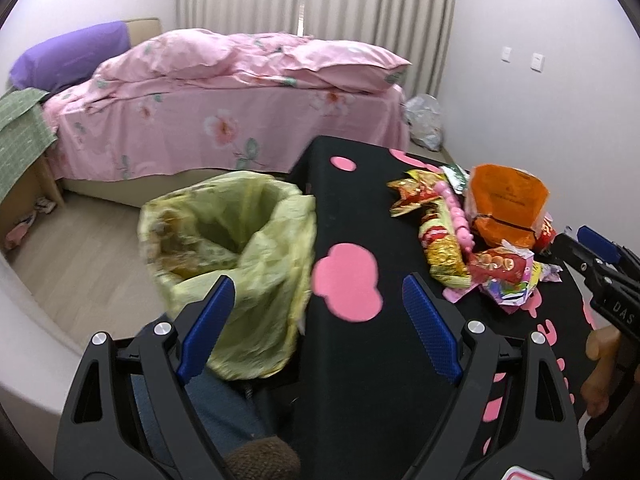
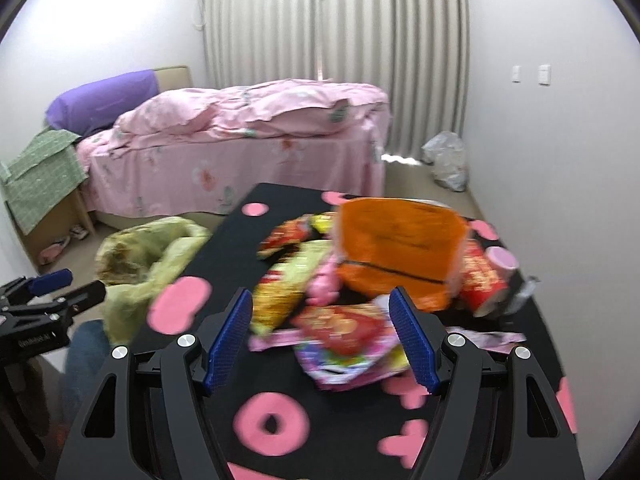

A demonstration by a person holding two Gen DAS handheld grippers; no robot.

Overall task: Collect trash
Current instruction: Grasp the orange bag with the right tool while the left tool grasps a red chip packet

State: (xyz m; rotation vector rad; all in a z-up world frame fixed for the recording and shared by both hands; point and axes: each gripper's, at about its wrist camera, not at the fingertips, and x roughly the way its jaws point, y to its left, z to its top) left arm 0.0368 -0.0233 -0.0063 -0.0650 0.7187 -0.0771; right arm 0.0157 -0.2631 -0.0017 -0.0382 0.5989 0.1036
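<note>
A heap of snack wrappers (image 1: 472, 248) lies on a black table with pink shapes (image 1: 360, 360); an orange bag (image 1: 506, 204) stands at its back. A bin lined with a yellow-green bag (image 1: 236, 248) stands on the floor left of the table, with some trash inside. My left gripper (image 1: 316, 312) is open and empty, over the table's left edge beside the bin. My right gripper (image 2: 320, 328) is open and empty, just before a red and multicoloured wrapper (image 2: 344, 336) at the heap's front. The orange bag (image 2: 400, 248) and a red cup (image 2: 486, 284) lie behind. The bin (image 2: 148, 256) shows at left.
A bed with pink floral bedding (image 1: 224, 108) stands beyond the table. A crumpled clear plastic bag (image 1: 424, 120) lies on the floor by the curtain. A cardboard box with a green cloth (image 2: 44, 192) stands left of the bed. A person's knee in jeans (image 1: 224, 408) is below the left gripper.
</note>
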